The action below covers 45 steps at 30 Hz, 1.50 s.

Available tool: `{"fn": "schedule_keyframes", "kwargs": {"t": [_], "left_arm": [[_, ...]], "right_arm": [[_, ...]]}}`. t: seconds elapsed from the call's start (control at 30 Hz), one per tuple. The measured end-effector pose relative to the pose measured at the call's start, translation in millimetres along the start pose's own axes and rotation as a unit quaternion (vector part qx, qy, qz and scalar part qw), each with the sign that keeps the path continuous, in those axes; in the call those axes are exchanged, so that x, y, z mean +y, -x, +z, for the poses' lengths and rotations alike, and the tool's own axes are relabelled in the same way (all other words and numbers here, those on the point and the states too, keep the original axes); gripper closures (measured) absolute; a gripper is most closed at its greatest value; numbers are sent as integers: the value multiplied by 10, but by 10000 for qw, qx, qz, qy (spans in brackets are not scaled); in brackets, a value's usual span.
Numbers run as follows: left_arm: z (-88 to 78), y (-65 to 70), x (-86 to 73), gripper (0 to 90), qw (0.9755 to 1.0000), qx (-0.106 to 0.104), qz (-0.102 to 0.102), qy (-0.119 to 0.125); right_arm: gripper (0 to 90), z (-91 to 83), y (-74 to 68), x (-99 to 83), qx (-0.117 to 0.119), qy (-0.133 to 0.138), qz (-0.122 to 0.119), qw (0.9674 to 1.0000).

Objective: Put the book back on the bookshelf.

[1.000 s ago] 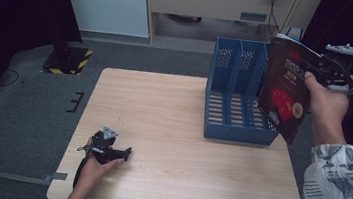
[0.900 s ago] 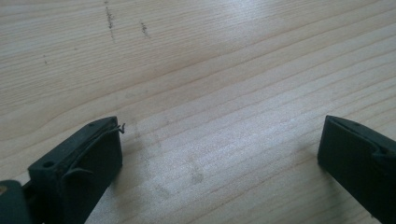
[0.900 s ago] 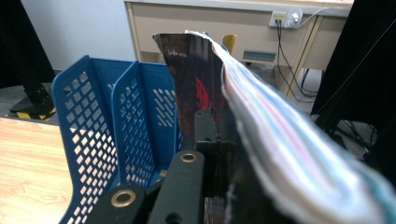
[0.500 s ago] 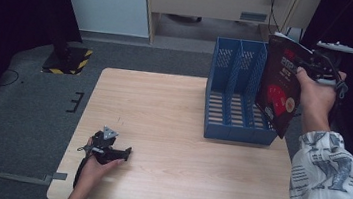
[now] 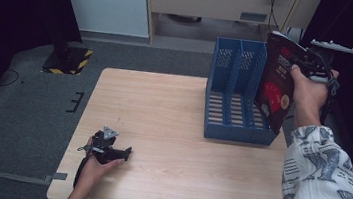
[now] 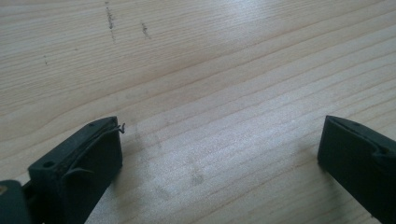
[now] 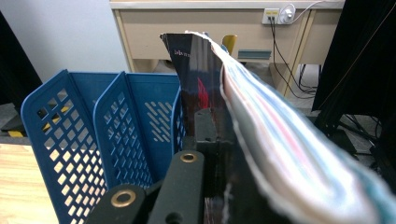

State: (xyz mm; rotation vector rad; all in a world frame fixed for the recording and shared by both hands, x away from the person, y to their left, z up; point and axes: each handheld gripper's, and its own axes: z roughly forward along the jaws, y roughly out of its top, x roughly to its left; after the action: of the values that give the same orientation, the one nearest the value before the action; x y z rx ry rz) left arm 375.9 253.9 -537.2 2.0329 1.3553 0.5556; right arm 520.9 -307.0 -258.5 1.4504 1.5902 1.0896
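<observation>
Two grippers are in my hands, and each set of fingers is doing something different. My right gripper [image 5: 303, 62] is clamping a magazine [image 5: 275, 85]; its fingers [image 7: 205, 128] are pressing tight on the dark cover, with the pages fanning out beside them in the right gripper view. I am holding the magazine upright and slightly tilted, up in the air at the right end of the blue file rack [image 5: 233, 93], just beside its outer wall. From the high view the lower edge of the magazine is hanging near the rack's right front corner; whether it is touching the rack I cannot tell. The rack is standing on the far right part of the table [image 5: 162, 118].

My left gripper [image 5: 125, 152] is lying low at the near left corner of the table, well apart from the rack. Its fingers [image 6: 84, 158] are standing wide apart with only bare wood between them, gripping nothing, and they are resting on or just above the tabletop.
</observation>
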Motion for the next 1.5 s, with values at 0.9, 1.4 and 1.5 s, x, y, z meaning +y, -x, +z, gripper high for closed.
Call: {"fn": "schedule_keyframes", "kwargs": {"t": [0.9, 1.4, 1.5], "left_arm": [[0, 1, 0, 0, 10000, 2, -1, 2], [0, 0, 0, 0, 10000, 2, 2, 1], [0, 0, 0, 0, 10000, 1, 0, 0]], "right_arm": [[870, 41, 30, -38, -51, 350, -56, 9994], [871, 97, -41, -87, 38, 493, -93, 9987], [870, 110, -42, -106, 40, 527, -65, 9986]]}}
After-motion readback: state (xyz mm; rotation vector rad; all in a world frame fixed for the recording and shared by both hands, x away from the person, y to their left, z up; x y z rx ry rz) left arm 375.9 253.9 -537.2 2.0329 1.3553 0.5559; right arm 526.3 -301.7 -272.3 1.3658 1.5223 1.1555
